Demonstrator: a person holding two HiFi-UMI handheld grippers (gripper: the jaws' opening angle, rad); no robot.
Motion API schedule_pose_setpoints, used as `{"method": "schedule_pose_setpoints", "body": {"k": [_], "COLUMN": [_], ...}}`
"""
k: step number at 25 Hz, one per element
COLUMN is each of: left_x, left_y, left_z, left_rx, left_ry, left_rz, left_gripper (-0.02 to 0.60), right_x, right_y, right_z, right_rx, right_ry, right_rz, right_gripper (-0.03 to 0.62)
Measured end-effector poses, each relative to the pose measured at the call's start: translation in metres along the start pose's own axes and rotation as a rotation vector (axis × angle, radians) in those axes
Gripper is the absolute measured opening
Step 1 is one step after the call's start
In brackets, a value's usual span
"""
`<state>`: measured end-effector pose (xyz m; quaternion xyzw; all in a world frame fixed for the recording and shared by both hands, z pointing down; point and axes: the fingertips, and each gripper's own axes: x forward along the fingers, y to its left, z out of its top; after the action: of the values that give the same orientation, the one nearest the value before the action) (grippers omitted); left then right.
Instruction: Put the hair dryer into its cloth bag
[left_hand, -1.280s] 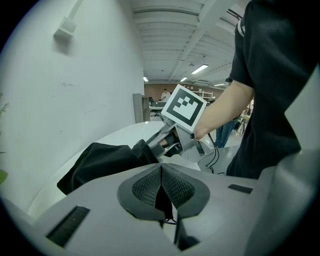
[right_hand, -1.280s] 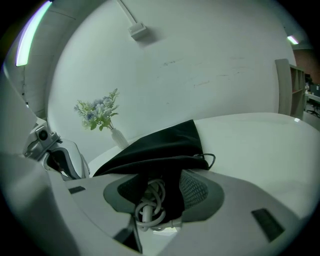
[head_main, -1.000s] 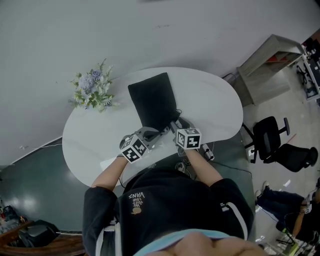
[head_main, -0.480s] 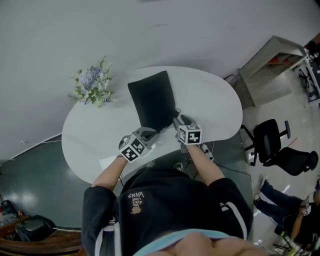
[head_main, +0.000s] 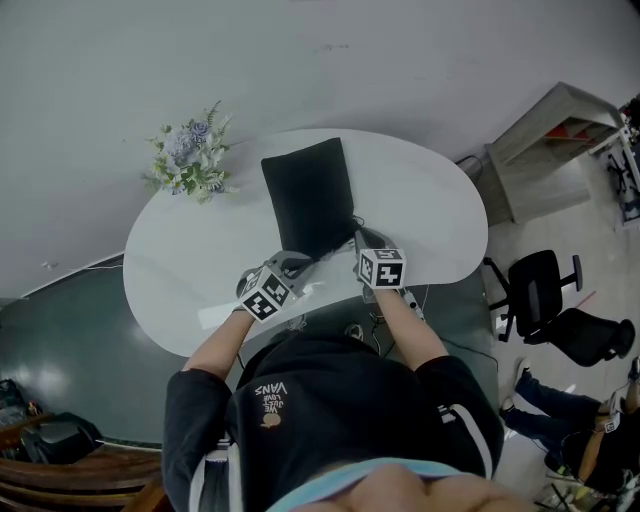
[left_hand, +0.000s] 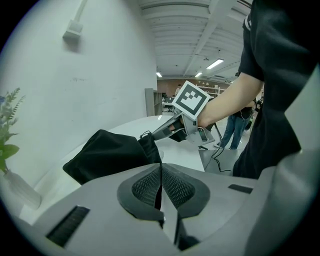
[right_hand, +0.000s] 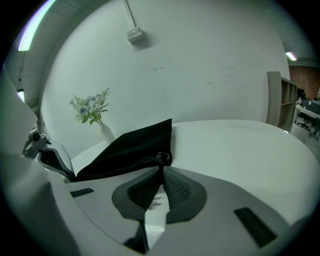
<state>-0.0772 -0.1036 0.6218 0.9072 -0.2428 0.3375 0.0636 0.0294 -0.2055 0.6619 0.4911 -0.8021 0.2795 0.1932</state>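
Right now the person is standing at the near edge of a white rounded bench (head_main: 420, 200) and leaning over it with a gripper in each hand. The black cloth bag (head_main: 308, 198) is lying flat-ish along the middle of the bench, its closed end pointing toward the wall and its mouth pointing back at the person. Both tools are working at that mouth end.

The left gripper (left_hand: 159, 167) is angling down at the near left corner of the mouth. Its jaws are pressing tight together, and dark fabric is running right up into their tips, so they seem to be pinching the bag's edge.

The right gripper (right_hand: 162, 169) is sitting at the opposite corner of the mouth. Its jaws have just been closing and are now meeting on a bunched bit of black cloth and cord at the bag's rim.

The two tools are standing close beside each other, with the bag's opening between them. The hair dryer itself is not showing; whether it is lying inside the bag I cannot tell.

A small vase of pale flowers (head_main: 190, 160) is standing at the bench's far left edge, well apart from the bag. A black office chair (head_main: 545, 300) is sitting on the floor off to the right.
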Motion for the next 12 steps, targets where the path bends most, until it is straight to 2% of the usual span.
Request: {"method": "schedule_pose_setpoints", "body": {"k": [12], "left_x": [0.011], "left_y": [-0.005], "left_z": [0.005], "left_rx": [-0.025], "left_ry": [0.0], "left_rz": [0.058], "left_gripper": [0.024], "right_x": [-0.021], "right_y": [-0.022], "right_z": [-0.038], "right_rx": [0.044], "right_ry": [0.062], "right_rz": [-0.007], "right_gripper": [0.052]}}
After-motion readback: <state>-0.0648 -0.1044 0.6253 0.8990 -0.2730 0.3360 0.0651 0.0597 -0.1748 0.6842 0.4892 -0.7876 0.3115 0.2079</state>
